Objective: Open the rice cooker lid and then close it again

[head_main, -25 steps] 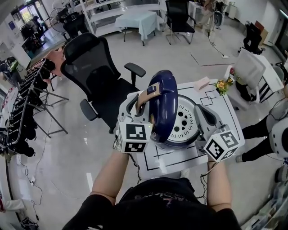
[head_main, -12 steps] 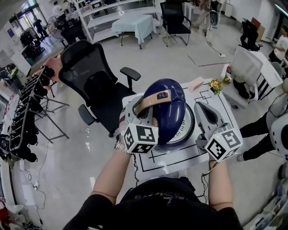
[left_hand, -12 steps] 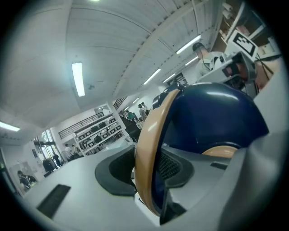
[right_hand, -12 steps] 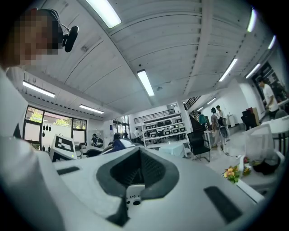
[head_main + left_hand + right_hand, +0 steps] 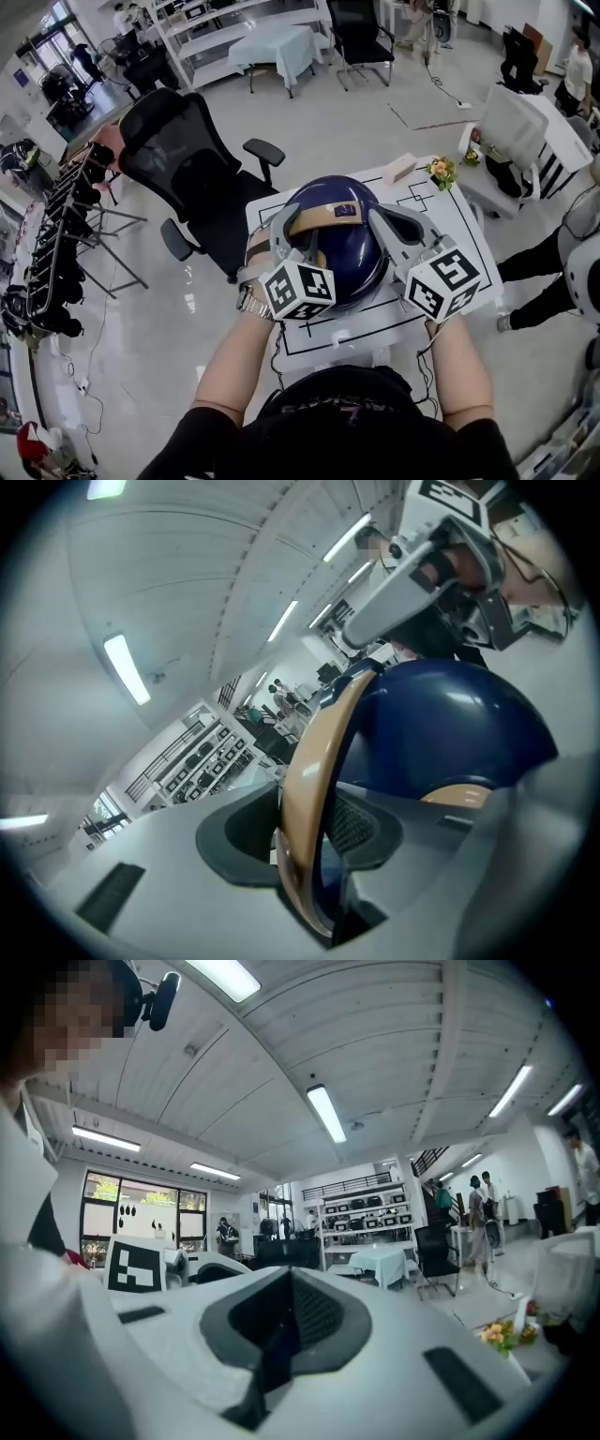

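Two grippers meet at the rice cooker lid (image 5: 345,258), just ahead of the person's chest; the left gripper (image 5: 292,232) is clamped on the tan handle (image 5: 323,217), which runs edge-on between its pads, though its jaws have just been opening a little with the handle between them; the right gripper (image 5: 384,225) has its jaws together on nothing and lies over the lid's right shoulder, whether touching I cannot tell; the navy lid sits lowered, in the middle of the white table (image 5: 459,239), and no view shows whether its latch has caught; the main risk, as I judge it, is that the easing grip lets the handle slide out before the lid locks, so a sprung lid pops back up against either tool; a second risk is a sideways push from the closed right jaws, which could shove the whole thing across the smooth top toward the pink block (image 5: 400,169) and the small flowers (image 5: 439,172) at the far corner; beyond them the black office chair (image 5: 187,155) stands well apart, out of harm
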